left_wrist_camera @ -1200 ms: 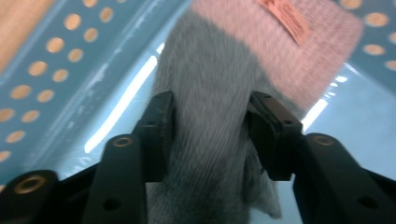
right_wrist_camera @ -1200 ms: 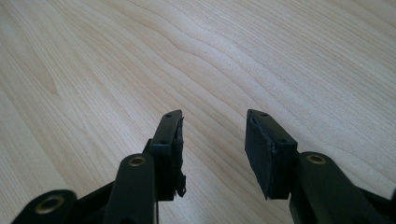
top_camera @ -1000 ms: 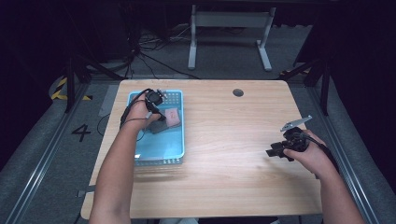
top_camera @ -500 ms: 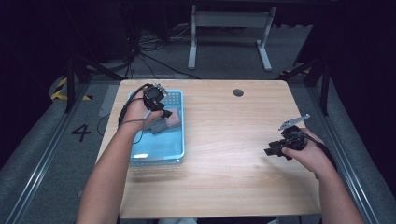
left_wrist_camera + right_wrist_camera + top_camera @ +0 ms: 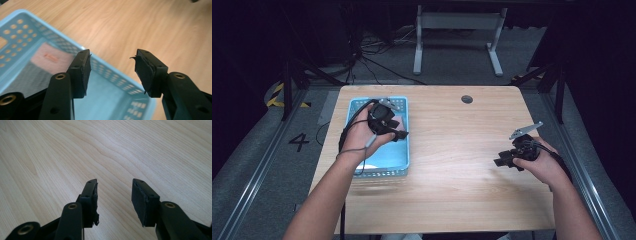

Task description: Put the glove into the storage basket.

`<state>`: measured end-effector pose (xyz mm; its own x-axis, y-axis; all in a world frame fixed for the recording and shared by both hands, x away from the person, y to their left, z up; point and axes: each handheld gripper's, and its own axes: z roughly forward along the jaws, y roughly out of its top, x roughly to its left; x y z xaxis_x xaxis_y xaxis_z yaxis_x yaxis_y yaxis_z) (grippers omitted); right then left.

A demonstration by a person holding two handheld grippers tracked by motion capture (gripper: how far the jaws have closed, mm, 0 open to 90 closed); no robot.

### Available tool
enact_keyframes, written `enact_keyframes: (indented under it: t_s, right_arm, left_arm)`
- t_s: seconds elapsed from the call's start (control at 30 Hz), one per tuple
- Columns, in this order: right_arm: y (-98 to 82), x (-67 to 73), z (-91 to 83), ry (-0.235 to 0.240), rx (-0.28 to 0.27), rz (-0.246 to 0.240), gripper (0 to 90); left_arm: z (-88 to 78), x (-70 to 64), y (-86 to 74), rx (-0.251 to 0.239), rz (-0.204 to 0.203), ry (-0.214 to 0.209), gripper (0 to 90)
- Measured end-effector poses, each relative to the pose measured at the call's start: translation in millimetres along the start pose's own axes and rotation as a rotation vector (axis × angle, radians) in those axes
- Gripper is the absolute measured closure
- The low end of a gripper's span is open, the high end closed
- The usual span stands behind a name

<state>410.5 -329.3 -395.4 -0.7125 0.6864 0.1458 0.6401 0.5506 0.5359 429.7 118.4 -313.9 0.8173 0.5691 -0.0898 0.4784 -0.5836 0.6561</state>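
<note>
— Left gripper [image 5: 399, 134]?
— Held above the light-blue perforated basket [image 5: 402, 162] at the table's [image 5: 452, 200] left side, tips over the basket's right wall. Jaws spread, just opened a touch wider, nothing between the pads [image 5: 81, 75].

— In the basket?
— A pink sponge-like pad [image 5: 53, 58] lying flat on the floor, next to a grey piece [image 5: 32, 75]; in the left gripper view both blurred, well clear of the jaws. What the grey piece is: cannot tell.

— Right gripper [image 5: 504, 161]?
— Near the table's right edge, in the right hand [image 5: 544, 165], well apart from the basket, tips pointing left. Jaws parted, empty, bare light wood under the pads [image 5: 140, 200] in the right gripper view.

— Elsewhere on the table?
— A small dark round grommet [image 5: 467, 99] at the far edge, right of the basket.
</note>
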Motion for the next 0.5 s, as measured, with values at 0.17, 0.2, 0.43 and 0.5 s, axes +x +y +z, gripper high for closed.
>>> enact_keyframes:
  t_s: [0.17,0.2,0.43,0.5]
  right_arm:
    - [-1.7,-0.5,0.3,-0.005,0.004,0.004,57.1]
    - [-1.6,-0.2,0.4,-0.004,0.004,0.002,57.1]
    - [-1.0,0.9,1.3,-0.003,0.008,0.001,57.1]
    - [-0.8,0.9,1.6,-0.003,0.007,0.000,57.1]
  left_arm:
    - [0.3,-25.4,-11.5,-0.013,0.016,-0.032,46.8]
    - [1.8,-29.9,-14.2,-0.023,0.012,-0.034,46.9]
    - [21.8,-63.2,-30.6,-0.023,0.046,-0.076,48.8]
    - [30.0,-72.1,-34.9,-0.022,0.053,-0.085,48.2]
